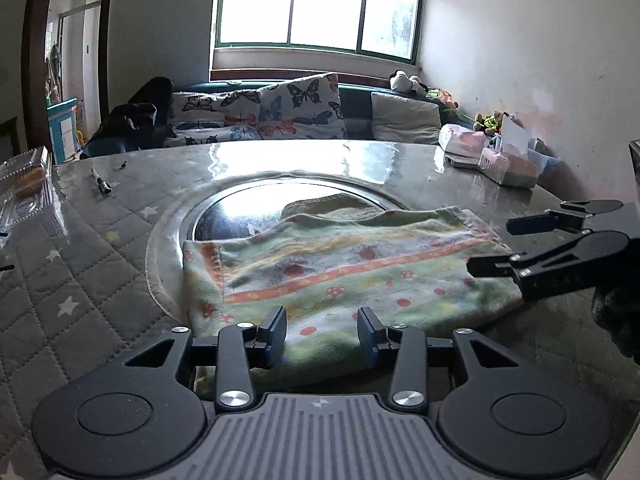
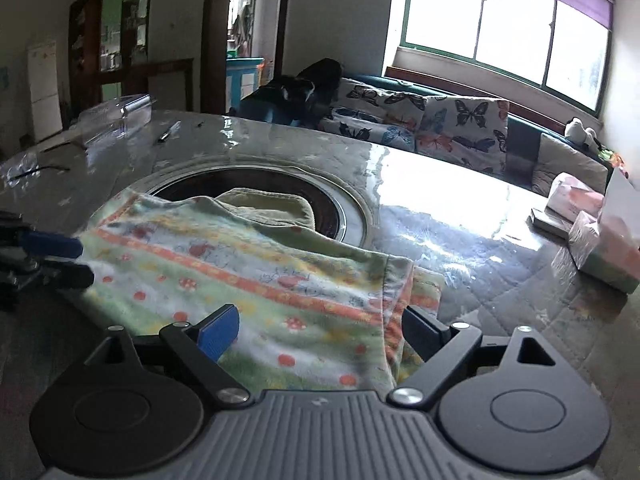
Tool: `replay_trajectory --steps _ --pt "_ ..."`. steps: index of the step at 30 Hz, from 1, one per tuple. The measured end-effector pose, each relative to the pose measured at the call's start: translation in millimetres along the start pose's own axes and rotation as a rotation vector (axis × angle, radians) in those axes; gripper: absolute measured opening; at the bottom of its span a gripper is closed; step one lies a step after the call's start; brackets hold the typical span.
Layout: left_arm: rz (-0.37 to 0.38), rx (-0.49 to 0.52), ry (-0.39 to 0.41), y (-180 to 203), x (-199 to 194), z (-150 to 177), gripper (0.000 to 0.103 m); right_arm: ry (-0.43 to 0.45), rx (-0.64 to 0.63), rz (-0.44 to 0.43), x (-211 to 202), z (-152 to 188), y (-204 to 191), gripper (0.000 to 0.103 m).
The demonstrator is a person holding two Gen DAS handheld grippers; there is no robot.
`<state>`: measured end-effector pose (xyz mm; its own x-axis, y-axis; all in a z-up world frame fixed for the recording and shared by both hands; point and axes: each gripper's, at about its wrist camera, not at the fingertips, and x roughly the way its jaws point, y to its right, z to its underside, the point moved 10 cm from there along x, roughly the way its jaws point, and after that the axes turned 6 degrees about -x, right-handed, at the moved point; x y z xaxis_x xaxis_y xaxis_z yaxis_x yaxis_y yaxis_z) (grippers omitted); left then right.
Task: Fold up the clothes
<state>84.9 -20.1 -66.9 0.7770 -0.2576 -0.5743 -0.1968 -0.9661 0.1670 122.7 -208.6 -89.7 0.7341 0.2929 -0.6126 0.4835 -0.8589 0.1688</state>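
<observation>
Both grippers, left (image 1: 322,335) and right (image 2: 320,330), are hanging open at lower frame over the towel (image 1: 344,268). I am judging the fold laid, so nothing is being gripped.

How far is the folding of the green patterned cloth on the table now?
Done: the green cloth lies folded at least once, with stacked layers at its right edge, partly over the round metal plate in the table. In hand: nothing; the left gripper and right gripper are open over the near edge. Left: perhaps another fold.
</observation>
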Motion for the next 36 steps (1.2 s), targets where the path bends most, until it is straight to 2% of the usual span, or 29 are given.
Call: replay_trajectory --steps 2,7,14,18,23,29,36 --pt "-0.004 -0.004 -0.011 -2 3 4 0.043 -0.017 0.003 0.001 6 7 0 0.094" --pt "-0.006 -0.015 -0.003 -4 -2 1 0.043 -0.008 0.032 0.009 -5 10 10 0.094" --pt "-0.015 -0.030 -0.004 -9 -2 4 0.044 -0.040 0.050 0.020 -7 25 18 0.095" --pt "-0.035 -0.042 0.014 -15 -7 -2 0.046 -0.026 0.051 0.058 -9 20 31 0.095" --pt "-0.054 -0.064 0.005 -27 -5 1 0.047 -0.055 0.067 0.104 -4 30 48 0.096" --pt "-0.056 -0.069 0.004 -31 -5 0 0.049 -0.017 0.074 0.123 -4 12 60 0.096" --pt "-0.069 -0.082 -0.003 -38 -3 2 0.049 -0.062 0.073 0.137 22 11 73 0.097"
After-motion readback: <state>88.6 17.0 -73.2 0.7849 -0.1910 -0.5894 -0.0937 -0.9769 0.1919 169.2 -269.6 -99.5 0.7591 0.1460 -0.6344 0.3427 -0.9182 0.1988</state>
